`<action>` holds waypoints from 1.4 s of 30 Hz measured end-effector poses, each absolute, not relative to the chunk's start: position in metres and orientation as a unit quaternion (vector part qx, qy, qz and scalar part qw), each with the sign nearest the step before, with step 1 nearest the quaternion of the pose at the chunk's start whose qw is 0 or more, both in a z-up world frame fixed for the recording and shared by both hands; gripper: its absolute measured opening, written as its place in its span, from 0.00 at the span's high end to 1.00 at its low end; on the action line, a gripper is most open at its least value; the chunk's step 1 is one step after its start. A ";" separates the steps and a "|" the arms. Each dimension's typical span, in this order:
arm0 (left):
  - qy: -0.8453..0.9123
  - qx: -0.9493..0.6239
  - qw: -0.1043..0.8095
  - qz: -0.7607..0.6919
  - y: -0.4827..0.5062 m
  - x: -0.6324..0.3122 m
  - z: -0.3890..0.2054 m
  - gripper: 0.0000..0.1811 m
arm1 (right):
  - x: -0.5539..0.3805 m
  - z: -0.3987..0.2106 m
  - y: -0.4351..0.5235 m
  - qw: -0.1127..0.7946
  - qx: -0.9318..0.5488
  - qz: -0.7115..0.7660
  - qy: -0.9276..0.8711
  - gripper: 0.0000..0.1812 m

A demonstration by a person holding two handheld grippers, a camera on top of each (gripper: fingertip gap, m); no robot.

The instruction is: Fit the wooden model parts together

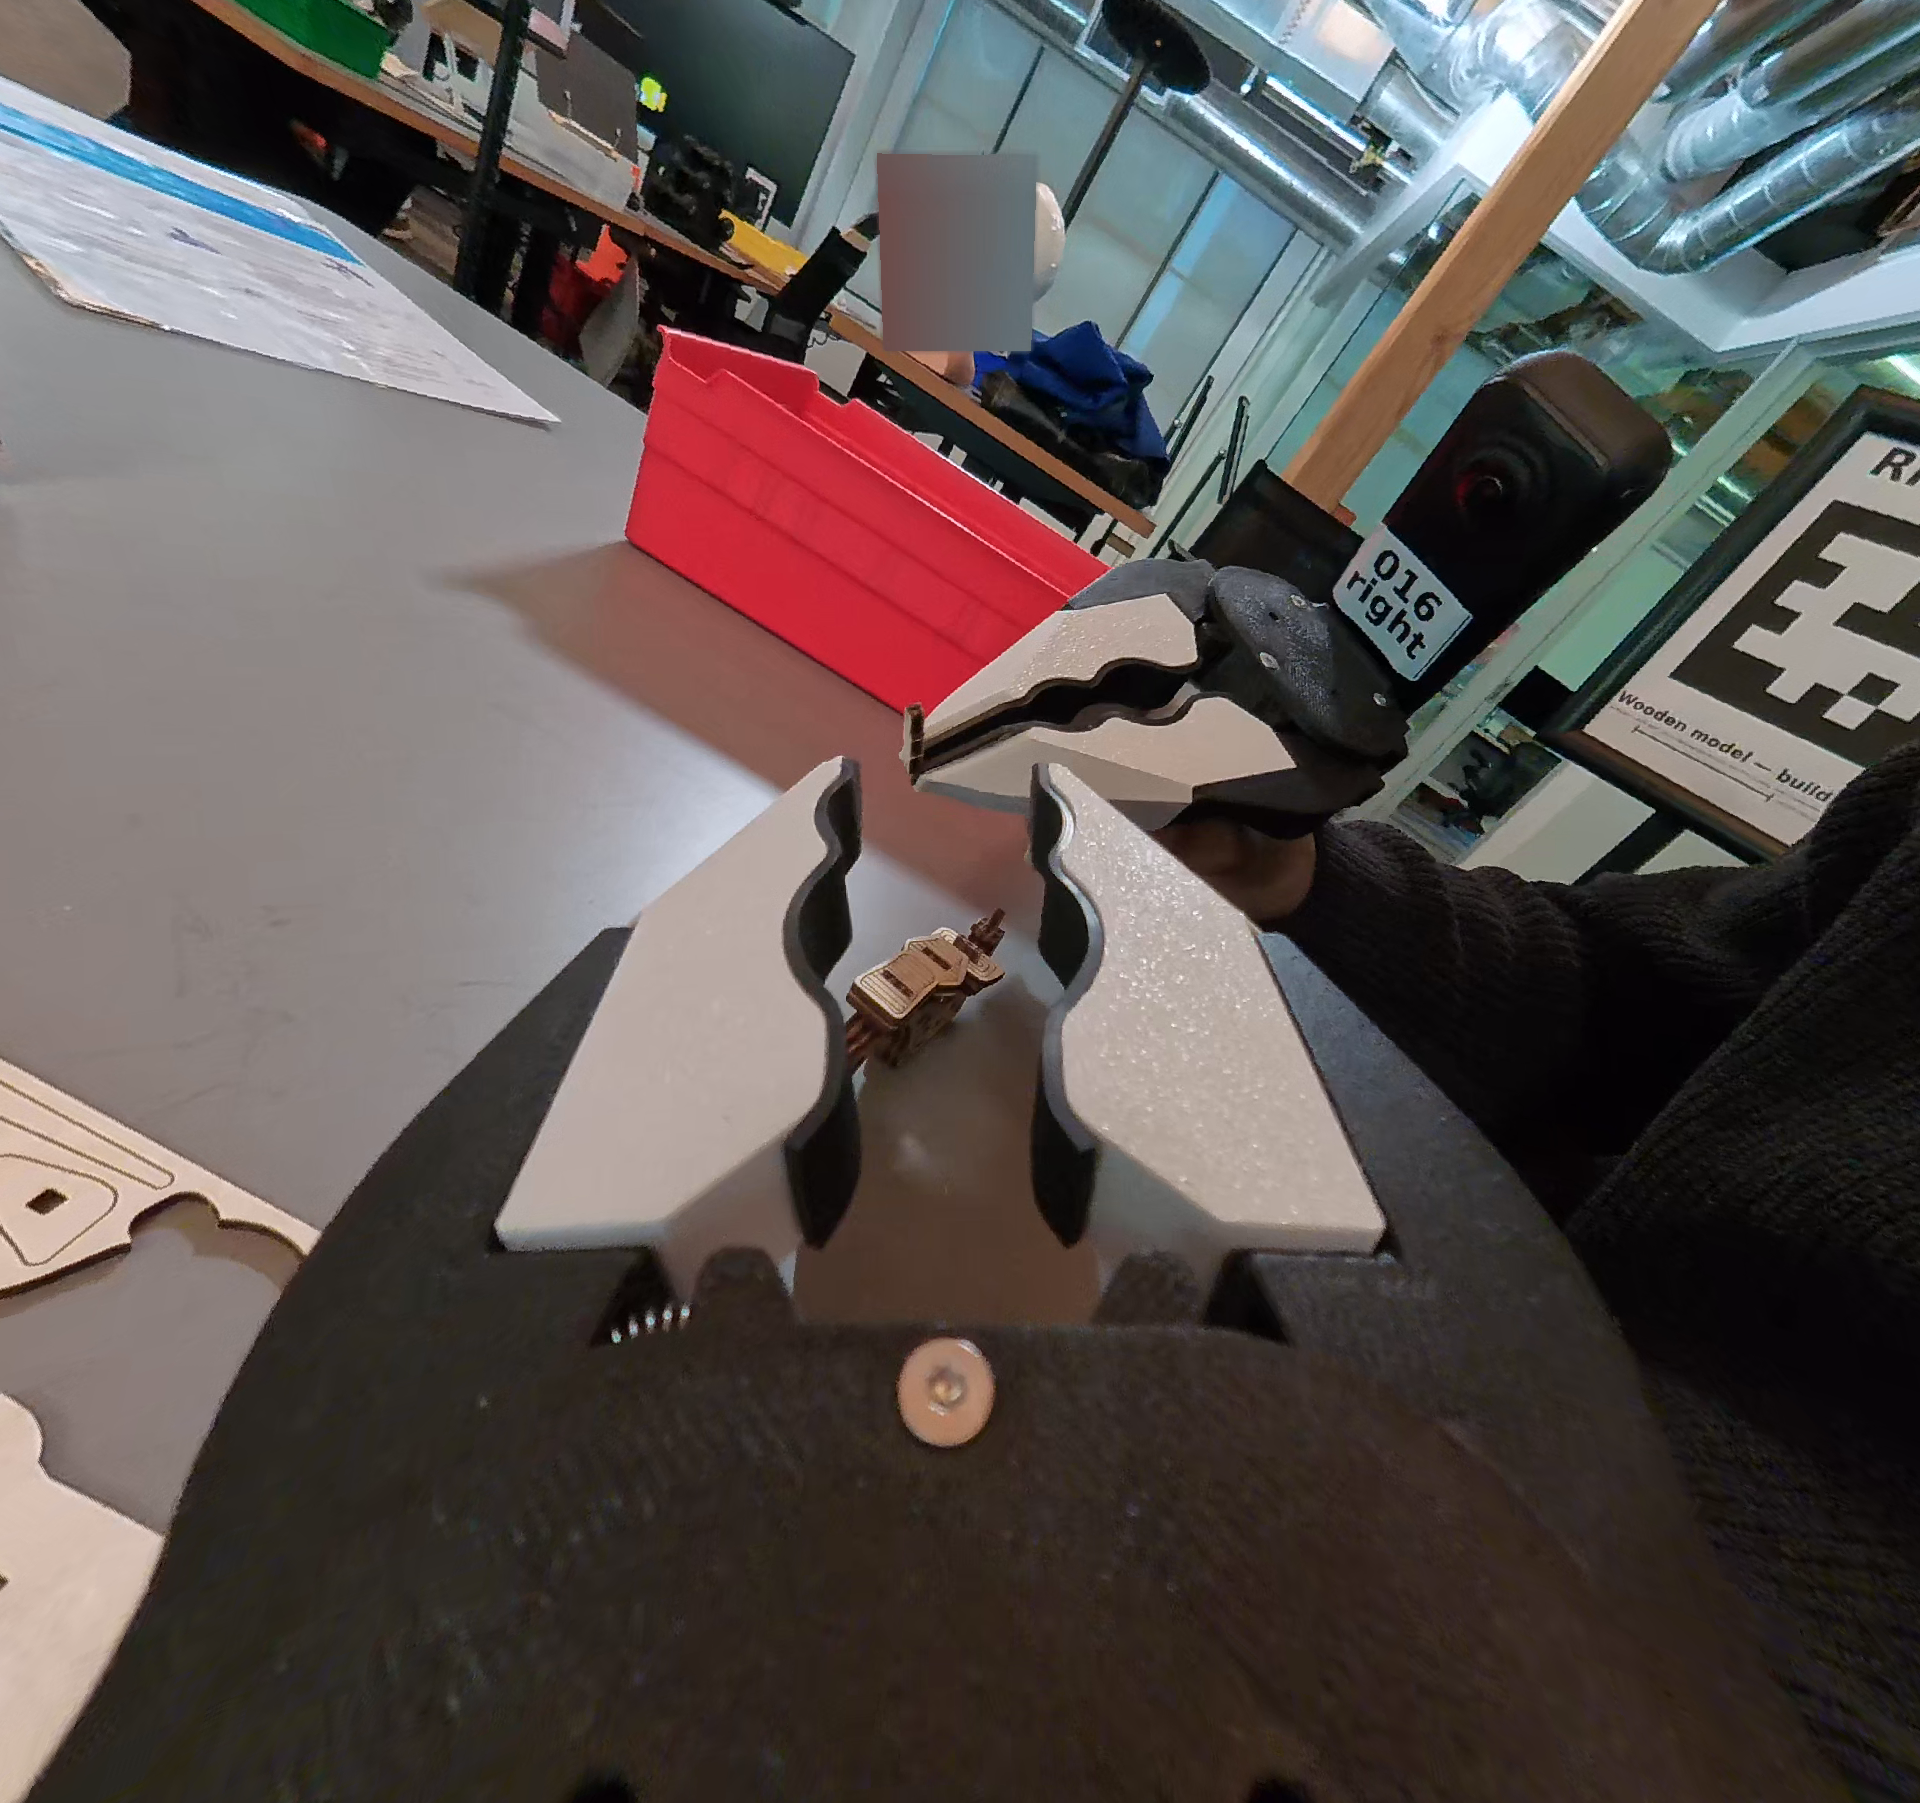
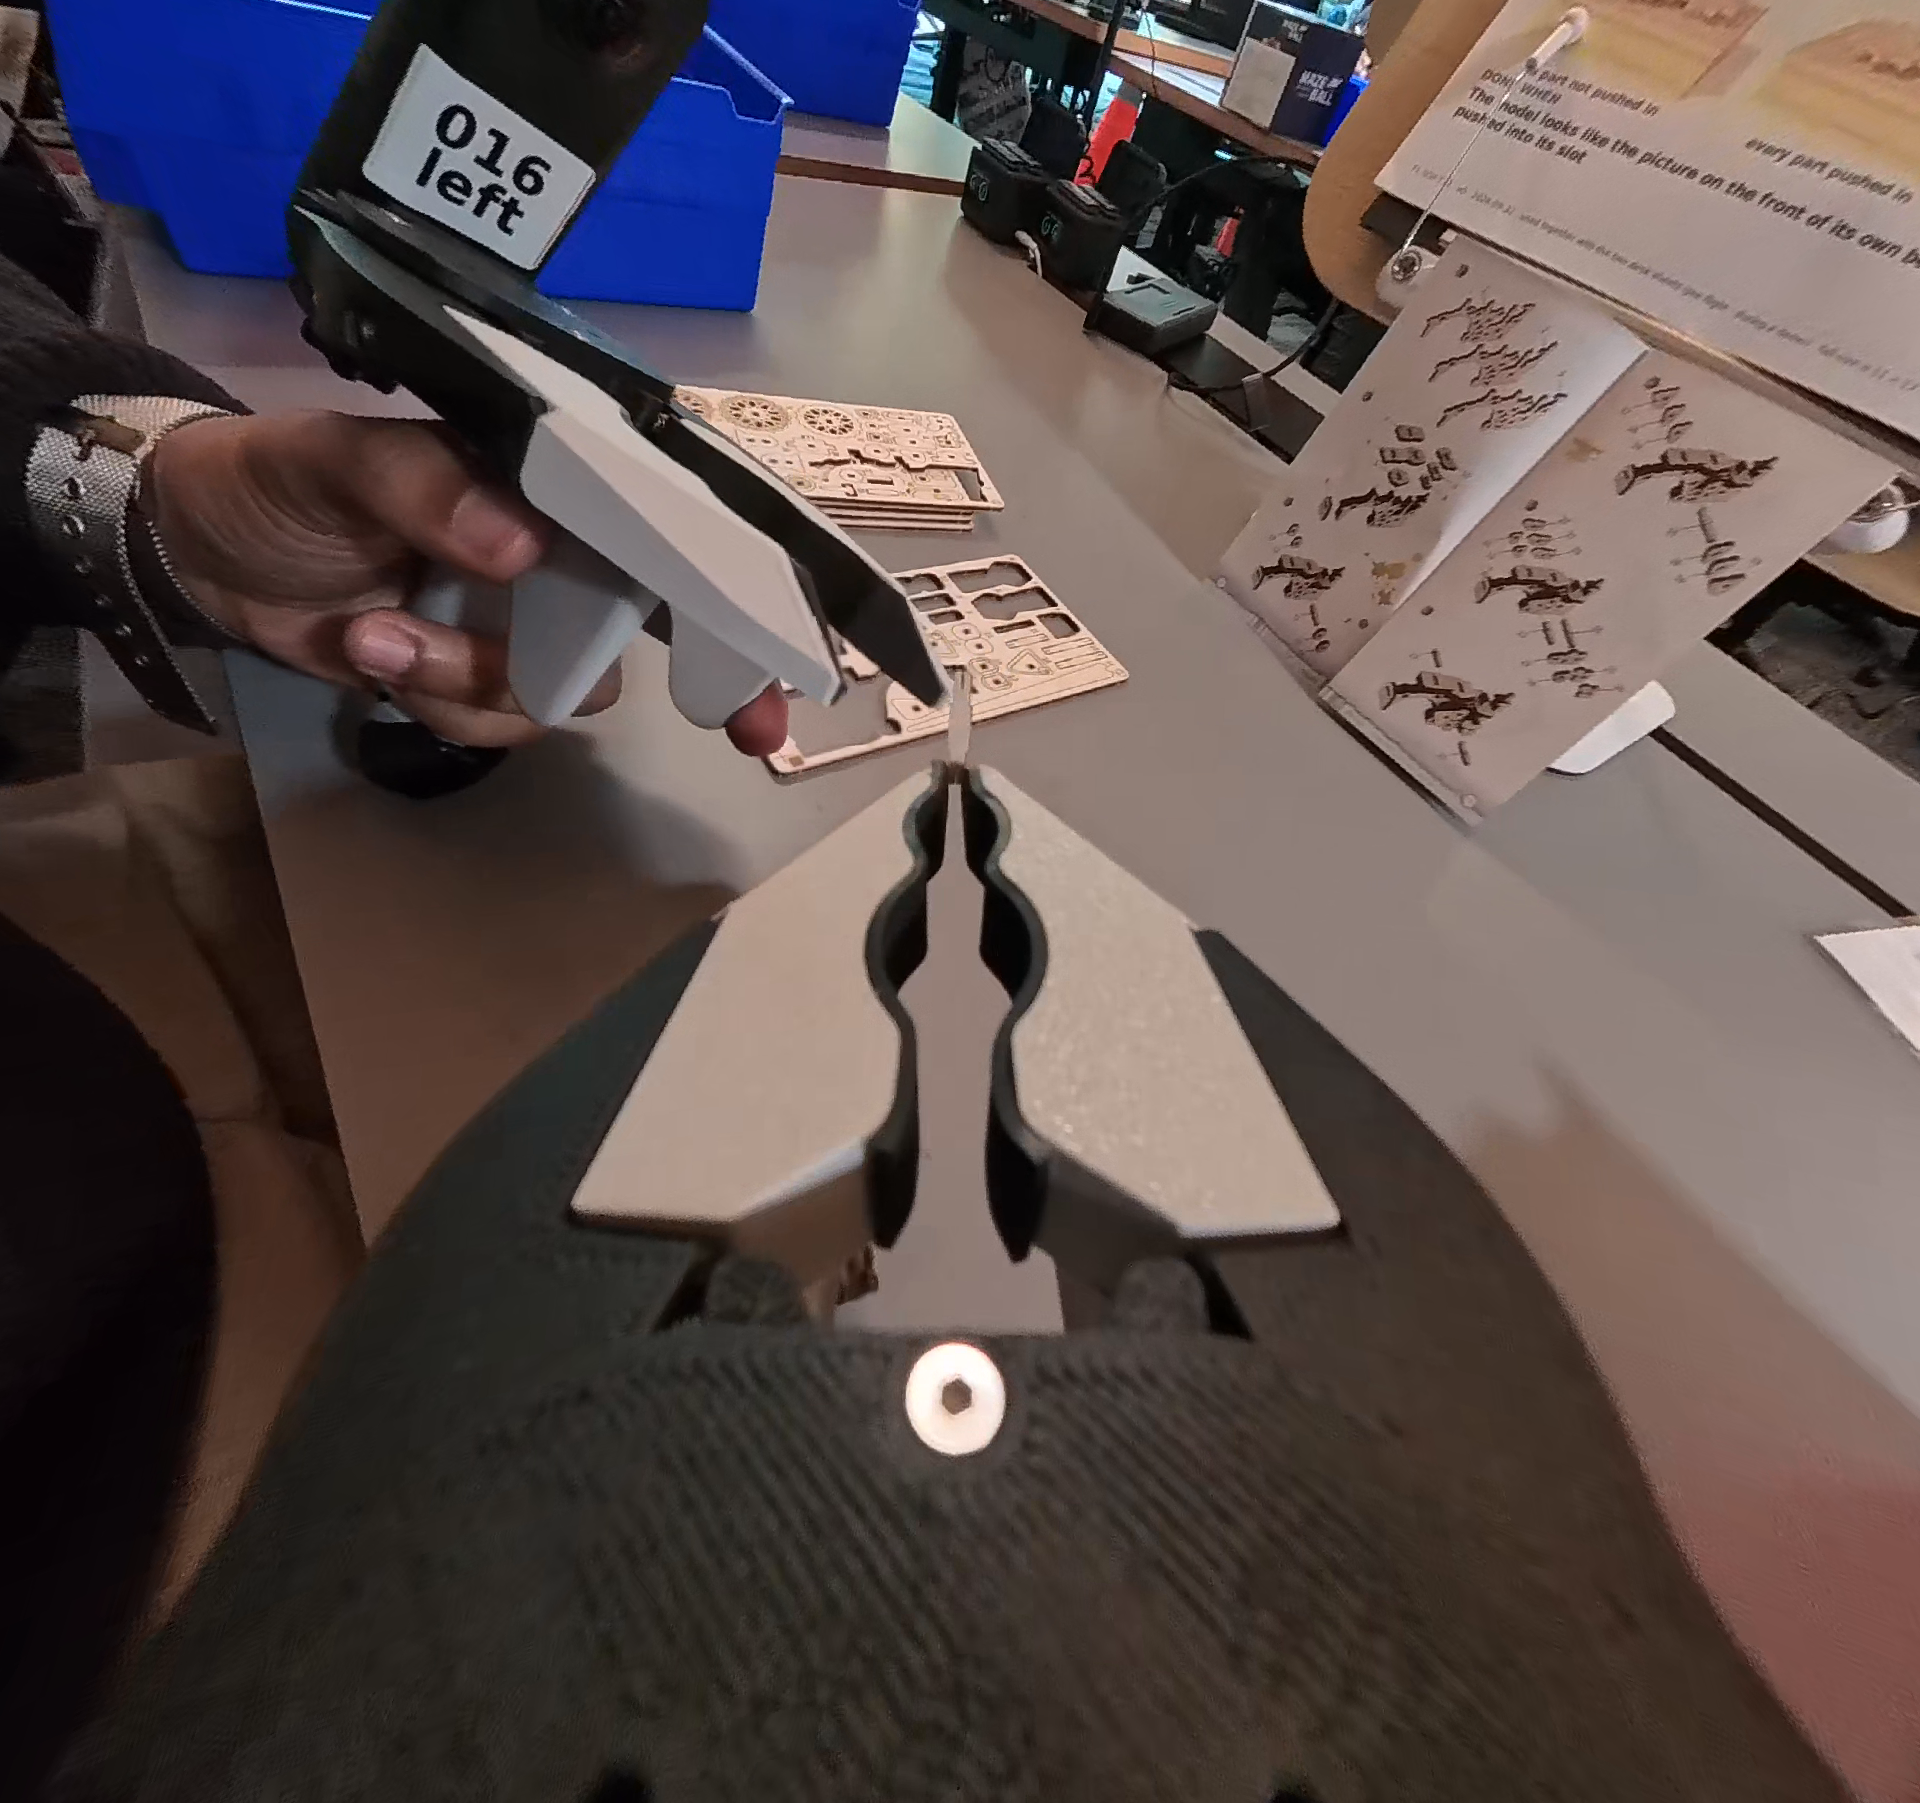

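My right gripper (image 2: 951, 779) is shut on a small thin wooden part (image 2: 958, 727) that sticks out past its fingertips. In the left wrist view this gripper (image 1: 923, 754) is held in the air just beyond my left fingertips, with the part (image 1: 914, 740) seen edge-on. My left gripper (image 1: 945, 797) is open and empty. A small, partly built brown wooden model (image 1: 920, 1000) stands on the grey table (image 1: 312, 714) below, seen between the left fingers. In the right wrist view the left gripper (image 2: 883, 683) points down to the right, its tips close above the held part.
A red bin (image 1: 831, 527) stands beyond the grippers. Punched wooden part sheets (image 2: 997, 641) and a stack of them (image 2: 852, 449) lie on the table. Blue bins (image 2: 665, 143) stand at the far left. Instruction sheets (image 2: 1507, 527) lean at the right. A cut-out sheet (image 1: 83, 1203) lies near left.
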State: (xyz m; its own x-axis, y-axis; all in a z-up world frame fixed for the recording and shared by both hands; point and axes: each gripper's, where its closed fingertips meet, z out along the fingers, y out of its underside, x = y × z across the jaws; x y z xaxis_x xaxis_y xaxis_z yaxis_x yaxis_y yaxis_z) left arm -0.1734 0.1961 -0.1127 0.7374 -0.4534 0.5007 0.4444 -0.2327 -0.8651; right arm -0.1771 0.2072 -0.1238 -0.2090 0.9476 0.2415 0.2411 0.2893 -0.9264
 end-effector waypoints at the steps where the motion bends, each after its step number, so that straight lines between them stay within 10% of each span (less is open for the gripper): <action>1: 0.003 -0.696 0.620 -0.364 0.195 -0.173 -0.112 0.83 | -0.178 -0.125 0.207 0.442 -0.445 0.398 -0.669 0.99; 42: -0.188 -0.559 0.533 -0.607 0.193 -0.189 -0.103 1.00 | -0.181 -0.102 0.188 0.543 -0.340 0.378 -0.668 0.96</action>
State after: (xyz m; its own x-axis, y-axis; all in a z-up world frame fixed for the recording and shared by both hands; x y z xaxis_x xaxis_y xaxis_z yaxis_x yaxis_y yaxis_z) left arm -0.1893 0.1928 -0.1026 0.1923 -0.4367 0.8788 0.8567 -0.3620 -0.3674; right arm -0.1814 0.1885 -0.1022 -0.1780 0.8652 0.4687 0.0433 0.4827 -0.8747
